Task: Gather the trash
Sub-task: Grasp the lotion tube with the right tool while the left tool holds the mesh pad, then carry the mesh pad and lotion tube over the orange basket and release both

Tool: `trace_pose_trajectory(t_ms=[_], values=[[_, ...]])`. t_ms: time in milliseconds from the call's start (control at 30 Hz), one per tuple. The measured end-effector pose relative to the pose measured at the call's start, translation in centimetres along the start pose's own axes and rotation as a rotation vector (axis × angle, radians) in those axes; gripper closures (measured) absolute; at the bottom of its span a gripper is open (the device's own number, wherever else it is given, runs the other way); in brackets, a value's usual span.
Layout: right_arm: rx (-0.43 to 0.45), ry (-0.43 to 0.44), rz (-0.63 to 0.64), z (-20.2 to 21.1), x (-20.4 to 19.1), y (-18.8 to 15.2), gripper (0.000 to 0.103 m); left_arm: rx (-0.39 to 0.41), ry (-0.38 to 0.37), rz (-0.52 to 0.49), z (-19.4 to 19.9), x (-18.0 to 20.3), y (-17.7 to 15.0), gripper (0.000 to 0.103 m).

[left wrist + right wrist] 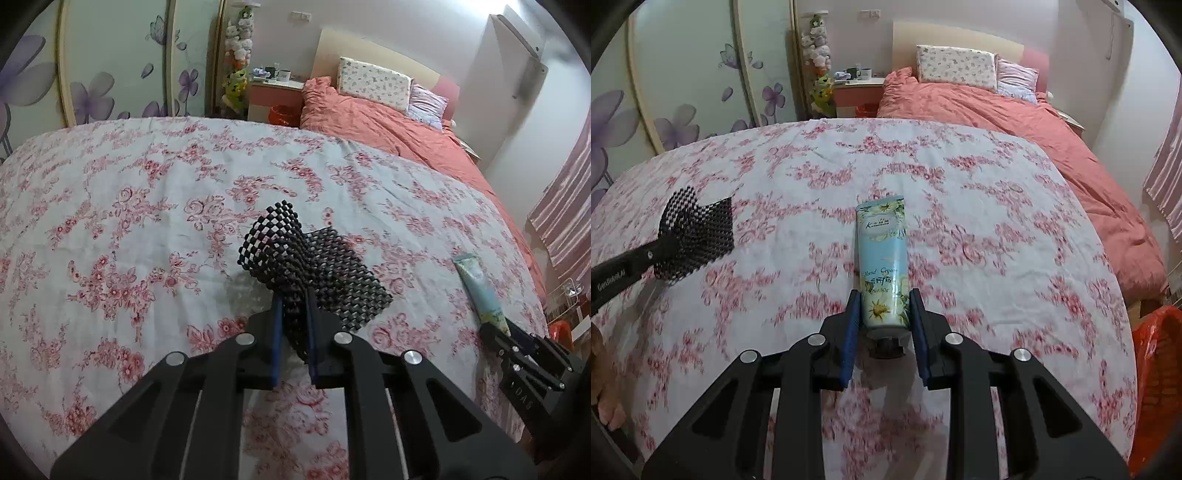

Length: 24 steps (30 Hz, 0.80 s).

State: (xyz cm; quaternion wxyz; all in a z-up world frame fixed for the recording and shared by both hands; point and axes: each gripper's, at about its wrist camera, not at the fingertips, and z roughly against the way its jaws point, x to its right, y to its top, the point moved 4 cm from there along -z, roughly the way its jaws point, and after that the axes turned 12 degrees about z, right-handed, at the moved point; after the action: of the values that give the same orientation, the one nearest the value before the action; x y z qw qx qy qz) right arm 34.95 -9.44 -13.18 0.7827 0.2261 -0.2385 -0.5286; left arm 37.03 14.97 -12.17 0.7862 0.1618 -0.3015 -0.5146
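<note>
A black mesh mat lies crumpled on the floral sheet, one end bunched up between the blue pads of my left gripper, which is shut on it. A light blue hand cream tube lies on the sheet with its black cap toward me. My right gripper is shut on the tube's lower end. In the right wrist view the mesh mat and left gripper appear at far left. The left wrist view shows the tube and right gripper at right.
A coral duvet and pillows cover the far half of the bed. A pink nightstand with mugs stands beyond, beside a flowered wardrobe. A red basket sits off the bed's right edge. A person's foot shows at lower left.
</note>
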Motion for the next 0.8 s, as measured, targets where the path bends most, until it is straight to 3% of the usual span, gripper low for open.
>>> trace_pose_trajectory(t_ms=[467, 800], values=[[0.023, 0.026, -0.129, 4.1, 2.4, -5.0, 0.077, 0.043, -0.102, -0.112, 5.3, 4.4, -2.2, 0.092], [0.101, 0.0, -0.231, 8.7, 6.3, -7.6, 0.077, 0.084, -0.194, -0.2, 9.3, 9.2, -4.3, 0.092]])
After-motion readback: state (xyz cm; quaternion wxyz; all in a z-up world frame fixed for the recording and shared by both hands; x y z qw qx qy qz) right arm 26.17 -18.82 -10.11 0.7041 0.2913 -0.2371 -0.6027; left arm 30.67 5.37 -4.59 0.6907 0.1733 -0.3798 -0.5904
